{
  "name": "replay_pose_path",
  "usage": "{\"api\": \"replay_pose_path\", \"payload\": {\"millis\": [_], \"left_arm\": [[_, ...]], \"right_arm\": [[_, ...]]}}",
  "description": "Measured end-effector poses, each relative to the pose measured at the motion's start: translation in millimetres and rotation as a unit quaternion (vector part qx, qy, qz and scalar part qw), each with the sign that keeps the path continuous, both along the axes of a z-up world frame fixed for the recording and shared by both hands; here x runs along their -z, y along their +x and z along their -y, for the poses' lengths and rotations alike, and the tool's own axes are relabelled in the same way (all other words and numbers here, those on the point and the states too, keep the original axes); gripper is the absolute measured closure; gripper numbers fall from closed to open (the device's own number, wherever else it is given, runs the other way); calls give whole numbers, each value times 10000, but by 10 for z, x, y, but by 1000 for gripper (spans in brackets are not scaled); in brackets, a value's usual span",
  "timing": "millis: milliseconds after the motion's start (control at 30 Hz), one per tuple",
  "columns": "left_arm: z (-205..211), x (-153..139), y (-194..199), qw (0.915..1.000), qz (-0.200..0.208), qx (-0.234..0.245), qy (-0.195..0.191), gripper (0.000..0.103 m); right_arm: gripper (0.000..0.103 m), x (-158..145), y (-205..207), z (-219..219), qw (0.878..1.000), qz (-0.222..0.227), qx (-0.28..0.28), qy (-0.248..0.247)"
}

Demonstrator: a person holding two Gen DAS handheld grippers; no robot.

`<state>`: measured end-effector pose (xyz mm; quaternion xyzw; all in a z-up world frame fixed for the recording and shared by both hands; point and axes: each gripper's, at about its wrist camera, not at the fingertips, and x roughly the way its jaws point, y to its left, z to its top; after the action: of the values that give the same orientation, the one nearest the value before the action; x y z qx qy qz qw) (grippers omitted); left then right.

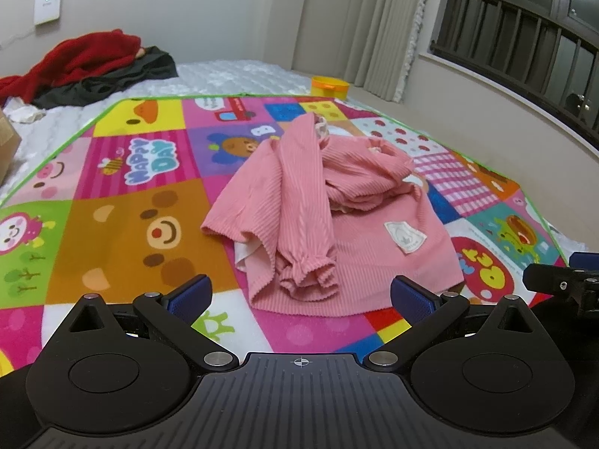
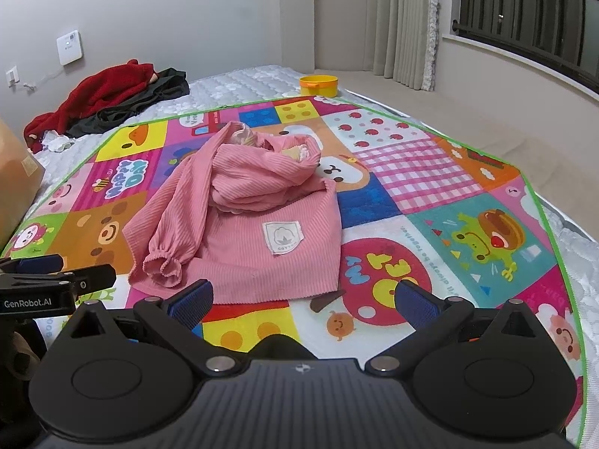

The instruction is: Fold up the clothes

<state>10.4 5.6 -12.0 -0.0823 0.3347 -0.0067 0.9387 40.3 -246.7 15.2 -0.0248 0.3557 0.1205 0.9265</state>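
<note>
Lying crumpled on a bright cartoon play mat (image 1: 123, 220), a pink ribbed top (image 1: 299, 202) waits unfolded on the bed (image 1: 232, 75). At far left a red garment (image 1: 71, 61) and a dark one (image 1: 112, 82) sit heaped by the wall, with a cardboard box (image 1: 7, 142) at the edge. Nearer, the left gripper (image 1: 301, 299) hovers just short of the top's hem, its blue-padded fingers (image 1: 191, 297) released and spread wide, holding nothing. One sleeve with a gathered cuff (image 1: 307, 273) lies across the top's body; a white patch (image 1: 406, 237) shows on the front. A yellow tub (image 1: 329, 88) stands beyond the mat. To the right, the right gripper (image 2: 305, 301) hangs over the mat near the hem's corner, fingers (image 2: 417, 305) likewise released and empty. A curtain (image 2: 404, 18) and a dark window railing (image 2: 531, 18) close the right side
</note>
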Motion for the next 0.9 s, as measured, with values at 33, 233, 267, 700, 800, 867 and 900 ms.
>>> {"api": "replay_pose_path", "payload": {"millis": [33, 233, 267, 700, 800, 867, 900], "left_arm": [[-1, -5, 3, 10000, -3, 2, 1, 0], [2, -4, 3, 10000, -6, 1, 1, 0], [4, -4, 1, 10000, -6, 0, 2, 0], [6, -3, 4, 10000, -10, -2, -1, 0], [6, -2, 5, 10000, -13, -2, -7, 0], [6, 1, 5, 10000, -17, -4, -12, 0], [7, 4, 6, 10000, -22, -9, -15, 0]], "right_arm": [[0, 0, 2, 1, 10000, 0, 1, 5], [0, 3, 0, -2, 10000, -4, 3, 17], [0, 3, 0, -2, 10000, -4, 3, 17], [0, 13, -1, 3, 10000, -22, 11, 29], [0, 15, -1, 1, 10000, -34, 15, 28], [0, 15, 5, 0, 10000, -45, 19, 22], [0, 15, 9, -1, 10000, -51, 21, 19]]}}
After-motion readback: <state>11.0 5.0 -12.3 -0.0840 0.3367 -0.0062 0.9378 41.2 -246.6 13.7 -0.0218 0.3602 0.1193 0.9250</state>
